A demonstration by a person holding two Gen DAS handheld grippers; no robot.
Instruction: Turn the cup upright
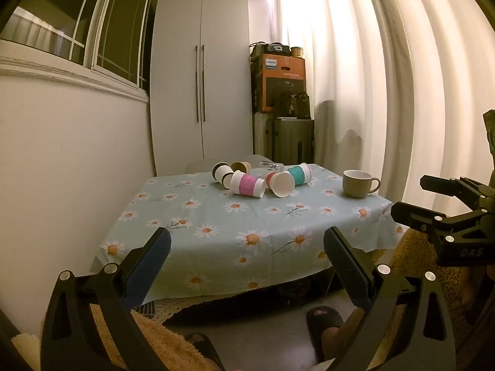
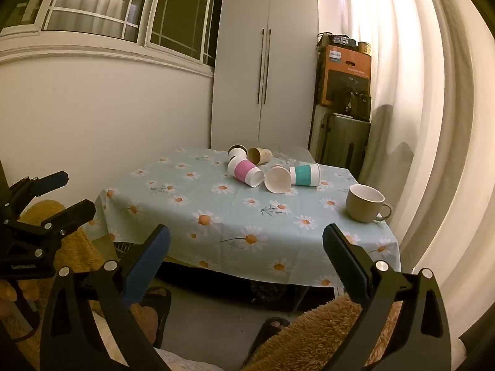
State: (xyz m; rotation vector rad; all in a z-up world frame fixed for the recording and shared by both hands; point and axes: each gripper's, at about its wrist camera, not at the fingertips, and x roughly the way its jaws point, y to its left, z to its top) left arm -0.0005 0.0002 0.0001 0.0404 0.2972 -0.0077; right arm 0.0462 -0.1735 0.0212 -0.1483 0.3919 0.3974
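Several paper cups lie on their sides at the far part of the table: a pink-banded cup (image 1: 247, 185) (image 2: 244, 171), a teal-banded cup (image 1: 299, 173) (image 2: 304, 175), a plain white cup (image 1: 281, 184) (image 2: 278, 179), a black-banded cup (image 1: 222, 173) (image 2: 236, 152) and a brown cup (image 1: 240, 166) (image 2: 259, 155). A beige mug (image 1: 357, 183) (image 2: 365, 207) stands upright at the right. My left gripper (image 1: 247, 256) is open and empty, short of the table's near edge. My right gripper (image 2: 246, 256) is open and empty, also short of the table; it shows at the right of the left wrist view (image 1: 411, 198).
The table wears a light-blue daisy cloth (image 1: 247, 235) (image 2: 241, 216). A clear glass item (image 1: 272, 165) lies behind the cups. A white wardrobe (image 1: 201, 86), stacked boxes (image 1: 283, 83) and curtains (image 1: 386, 92) stand behind. Sandalled feet (image 1: 324, 324) and a fluffy rug are below.
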